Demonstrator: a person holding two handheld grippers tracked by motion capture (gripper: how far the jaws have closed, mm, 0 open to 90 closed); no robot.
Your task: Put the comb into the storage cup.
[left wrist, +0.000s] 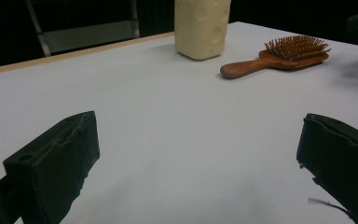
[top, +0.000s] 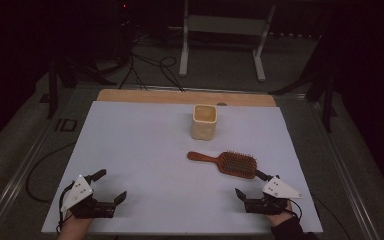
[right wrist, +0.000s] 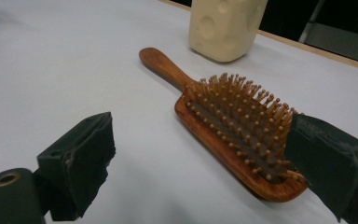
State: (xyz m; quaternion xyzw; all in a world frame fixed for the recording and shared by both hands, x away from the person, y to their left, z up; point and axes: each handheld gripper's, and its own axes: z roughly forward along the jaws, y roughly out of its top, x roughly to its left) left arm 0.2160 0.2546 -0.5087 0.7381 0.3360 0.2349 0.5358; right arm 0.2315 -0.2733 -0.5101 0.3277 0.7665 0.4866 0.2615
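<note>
Wooden paddle hairbrush (top: 230, 163), bristles up, flat on white tabletop, seemingly untouched.

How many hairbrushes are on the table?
1: a wooden hairbrush lies bristles up on the white table, in front of the cream cup, just ahead of the right gripper.

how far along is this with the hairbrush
Barely begun. Nothing looks done: the hairbrush lies flat on the table, apart from the cup. In hand: the right hand-held gripper is open beside the brush head. The left hand-held gripper is open, empty. Grasping remains.
</note>
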